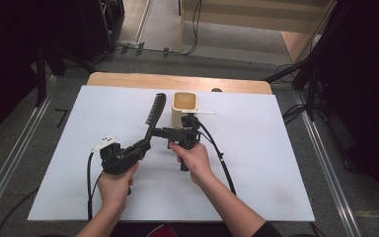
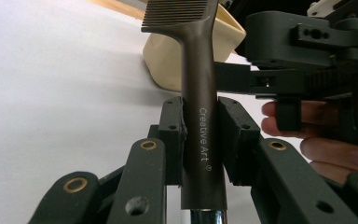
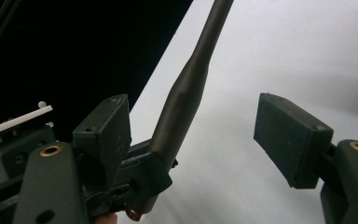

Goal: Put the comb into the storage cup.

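Handover looks like the step in hand, and the judgement is that it goes best if the right tool (image 1: 164, 132) lines its pads up square on the bare stretch of handle above the left grip before closing, with the left holding steady until the second grip is firm. The comb (image 1: 154, 114) stands off the tabletop (image 1: 276, 163), tilted up and away from the person, teeth end high near the cream cup (image 1: 184, 107), and its dark handle runs down into the left tool (image 1: 143, 145). In the left gripper view the left tool's pads (image 2: 175, 135) clench the handle from both sides, just below the teeth, so that grasp looks secure. The right tool comes in from the side, level across the tabletop, and in the right gripper view its jaws stand spread, one pad (image 3: 291, 135) well clear of the handle and the other close beside it; they press on nothing yet. A closing too near the left pads could pinch tool against tool, so a spot a little higher seems safer.
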